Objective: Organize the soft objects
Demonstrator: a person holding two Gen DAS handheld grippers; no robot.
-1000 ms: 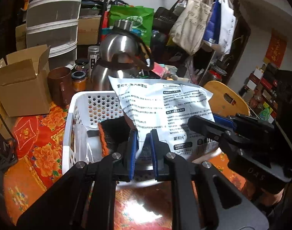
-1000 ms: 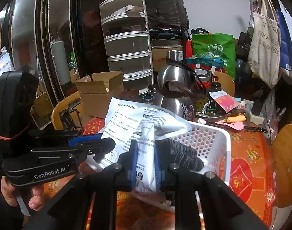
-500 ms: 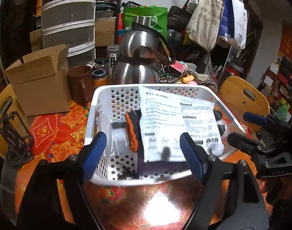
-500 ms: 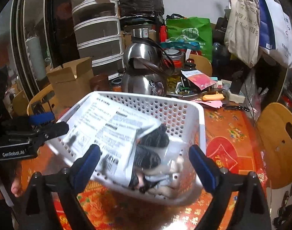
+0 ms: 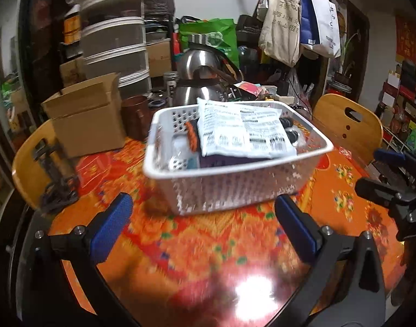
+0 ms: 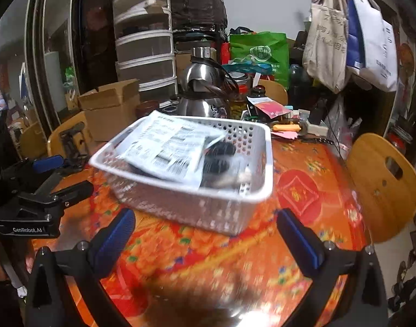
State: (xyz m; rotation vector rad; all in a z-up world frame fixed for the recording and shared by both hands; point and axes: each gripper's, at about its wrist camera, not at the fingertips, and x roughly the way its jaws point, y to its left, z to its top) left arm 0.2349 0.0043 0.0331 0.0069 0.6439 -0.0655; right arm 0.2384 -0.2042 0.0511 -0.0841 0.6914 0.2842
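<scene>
A white printed soft packet (image 5: 243,133) (image 6: 167,147) lies flat on top of the other things in the white perforated basket (image 5: 150,141) (image 6: 268,158). Under it are a black and orange piece (image 5: 191,136), something purple (image 5: 224,160) and dark rolled items (image 6: 219,152). My left gripper (image 5: 202,204) hangs back from the basket's near wall, its jaws opening wide with nothing between the blue pads. My right gripper (image 6: 205,216) stands the same way, jaws opening and bare. Each gripper shows in the other's view, the right gripper (image 5: 368,169) and the left gripper (image 6: 75,173).
The basket sits on an orange and red flowered tablecloth (image 5: 208,245). Behind it stand a steel kettle (image 5: 202,79), a brown mug (image 5: 135,120) and an open cardboard box (image 5: 88,117). Wooden chairs (image 5: 347,125) (image 5: 30,163) flank the table. Clutter (image 6: 284,128) lies at the back right.
Both grippers were shut on the white packet above the basket. They have let it go, opened wide and drawn back toward me. The packet now lies in the basket.
</scene>
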